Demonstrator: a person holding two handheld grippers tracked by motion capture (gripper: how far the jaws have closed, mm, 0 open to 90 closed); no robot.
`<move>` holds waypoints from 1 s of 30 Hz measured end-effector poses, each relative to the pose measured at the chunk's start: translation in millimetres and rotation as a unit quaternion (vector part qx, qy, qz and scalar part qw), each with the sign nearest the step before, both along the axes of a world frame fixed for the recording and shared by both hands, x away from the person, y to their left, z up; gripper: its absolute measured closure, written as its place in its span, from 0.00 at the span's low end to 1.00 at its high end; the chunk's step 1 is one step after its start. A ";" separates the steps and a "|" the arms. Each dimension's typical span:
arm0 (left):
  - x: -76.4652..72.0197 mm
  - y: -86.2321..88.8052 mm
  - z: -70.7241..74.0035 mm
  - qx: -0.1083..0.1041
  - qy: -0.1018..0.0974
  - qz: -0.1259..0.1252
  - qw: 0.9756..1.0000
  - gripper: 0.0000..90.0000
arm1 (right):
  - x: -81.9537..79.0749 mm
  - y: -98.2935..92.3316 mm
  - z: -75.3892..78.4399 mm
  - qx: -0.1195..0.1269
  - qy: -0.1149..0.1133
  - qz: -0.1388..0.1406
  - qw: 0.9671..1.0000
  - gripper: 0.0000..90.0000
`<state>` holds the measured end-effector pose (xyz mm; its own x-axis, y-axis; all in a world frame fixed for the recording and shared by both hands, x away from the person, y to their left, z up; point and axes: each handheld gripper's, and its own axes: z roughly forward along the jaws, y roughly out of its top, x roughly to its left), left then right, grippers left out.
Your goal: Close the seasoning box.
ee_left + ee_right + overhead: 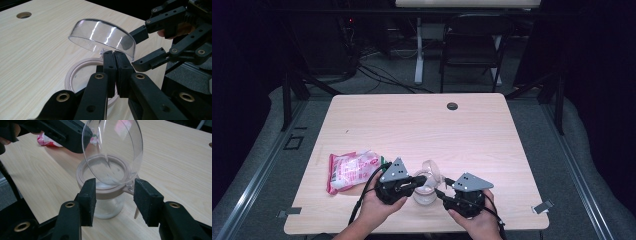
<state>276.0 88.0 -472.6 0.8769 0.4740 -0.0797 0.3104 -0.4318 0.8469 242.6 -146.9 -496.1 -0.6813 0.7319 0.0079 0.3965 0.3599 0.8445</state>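
The jar point(425, 192) is stood near the table's point(422, 125) front edge, between both grippers. Its clear lid point(102, 37) is flipped up so the inside can be reached. The jar's rim is pinched by the closed left gripper point(115, 72), probably to steady it. The right gripper point(116, 200) is held open around the rim, gripping nothing. 1 jar, 1 lid, 1 pink packet point(352, 170) are counted.
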 end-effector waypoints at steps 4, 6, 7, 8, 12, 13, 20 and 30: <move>-0.4 1.9 -1.1 0.002 0.000 0.006 1.000 0.96 | 1.1 2.5 -1.8 0.002 -0.003 -0.005 1.000 0.60; 0.0 3.2 -2.2 0.006 -0.002 0.011 1.000 0.94 | 1.2 3.7 -2.0 -0.001 -0.003 -0.003 1.000 0.62; 0.4 3.5 -3.0 0.007 -0.004 0.015 1.000 0.92 | 1.5 4.0 -2.0 -0.002 -0.003 0.001 1.000 0.62; 1.6 4.2 -4.5 0.010 -0.004 0.018 1.000 0.91 | 1.5 4.4 -2.1 -0.001 -0.003 0.001 1.000 0.62; 7.6 5.6 -13.7 0.016 0.000 0.040 0.999 0.79 | 1.3 4.6 -2.0 -0.002 -0.006 0.001 1.000 0.63; 9.3 5.7 -16.7 0.020 0.000 0.048 0.999 0.75 | 1.3 4.3 -1.8 -0.002 -0.007 0.000 1.000 0.63; 19.3 8.3 -32.6 0.040 0.013 0.082 0.996 0.64 | 1.2 2.6 -1.3 -0.001 -0.009 -0.002 1.000 0.63; 22.1 9.0 -40.4 0.040 0.031 0.075 0.996 0.69 | 2.3 -3.3 -0.8 -0.002 -0.009 -0.010 1.000 0.65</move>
<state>298.1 97.1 -513.0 0.7902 0.6065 -0.0878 0.4268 -0.4419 0.7890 244.9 -150.2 -496.9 -0.6664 0.7456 -0.0067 0.3890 0.3553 0.8500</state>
